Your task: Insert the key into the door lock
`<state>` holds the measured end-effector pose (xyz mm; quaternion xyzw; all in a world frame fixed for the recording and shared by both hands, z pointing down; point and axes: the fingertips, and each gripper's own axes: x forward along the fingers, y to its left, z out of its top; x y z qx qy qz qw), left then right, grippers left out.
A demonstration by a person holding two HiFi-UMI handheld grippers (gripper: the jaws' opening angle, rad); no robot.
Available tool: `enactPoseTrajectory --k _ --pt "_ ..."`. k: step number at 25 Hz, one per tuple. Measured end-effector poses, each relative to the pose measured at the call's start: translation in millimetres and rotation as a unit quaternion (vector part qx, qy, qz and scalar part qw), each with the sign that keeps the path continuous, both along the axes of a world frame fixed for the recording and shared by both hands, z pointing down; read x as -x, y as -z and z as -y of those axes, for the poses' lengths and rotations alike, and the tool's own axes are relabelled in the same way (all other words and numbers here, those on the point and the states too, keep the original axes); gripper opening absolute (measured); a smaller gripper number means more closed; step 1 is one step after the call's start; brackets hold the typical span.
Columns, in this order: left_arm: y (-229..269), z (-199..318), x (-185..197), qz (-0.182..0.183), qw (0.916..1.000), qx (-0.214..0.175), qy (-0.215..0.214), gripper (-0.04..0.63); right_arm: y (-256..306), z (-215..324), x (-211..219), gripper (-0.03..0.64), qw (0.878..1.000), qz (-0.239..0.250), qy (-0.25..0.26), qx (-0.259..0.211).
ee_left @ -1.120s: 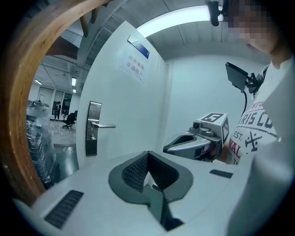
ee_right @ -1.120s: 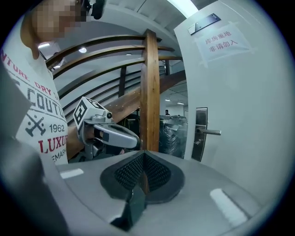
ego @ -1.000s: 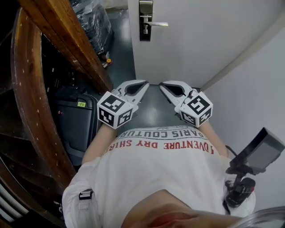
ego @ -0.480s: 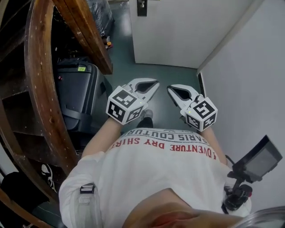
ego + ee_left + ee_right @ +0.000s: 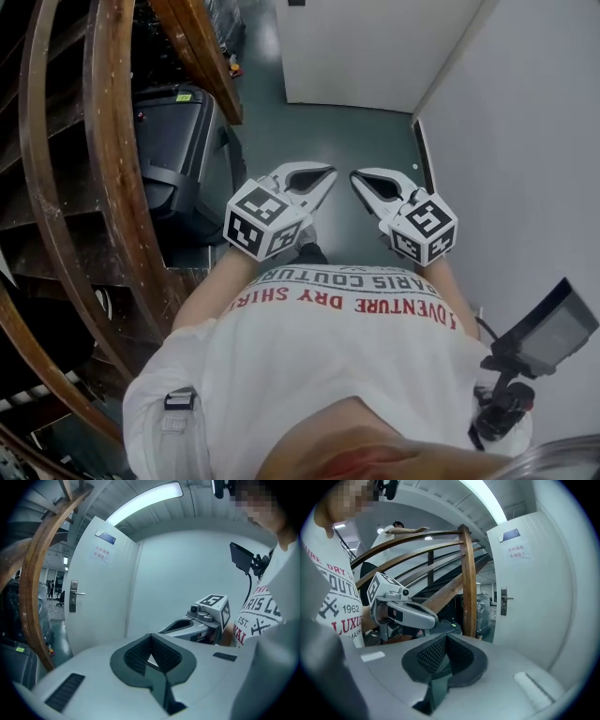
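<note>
Door lock (image 5: pixel 73 596) is seen far ahead on the white door (image 5: pixel 101 620) in the left gripper view; the left gripper (image 5: pixel 151 648) is closed, with nothing held. In the right gripper view, the right gripper (image 5: pixel 446 651) is likewise closed. In the head view, both are held side by side.

Office-building hallway; white door (image 5: pixel 101 588) with lever lock (image 5: pixel 73 596) and paper notice (image 5: pixel 101 555) ahead of left gripper (image 5: pixel 323 176); wooden stair rail (image 5: pixel 103 187) to its left; ceiling strip light (image 5: pixel 145 498) overhead.
</note>
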<state>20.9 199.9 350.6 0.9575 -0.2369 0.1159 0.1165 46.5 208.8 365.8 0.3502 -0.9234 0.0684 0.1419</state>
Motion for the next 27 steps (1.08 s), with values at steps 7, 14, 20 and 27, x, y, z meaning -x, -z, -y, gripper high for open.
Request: enactPoseTrajectory --k 7,14,20,27 --pt "12 -56 6 0.002 0.9999 -0.007 0.011 0.002 20 -50 -5 0.002 1.000 0.002 -0.008 -0.021" --pt "14 -64 11 0.006 0.9997 -0.003 0.023 0.002 27 -58 -1 0.002 1.000 0.000 0.000 -0.022" --pt "17 -59 14 0.004 0.9996 -0.006 0.026 0.002 29 -54 1 0.002 1.000 -0.003 0.000 -0.024" --pt "15 -59 15 0.000 0.9995 0.001 0.030 0.002 32 -53 3 0.002 1.000 -0.004 0.002 -0.025"
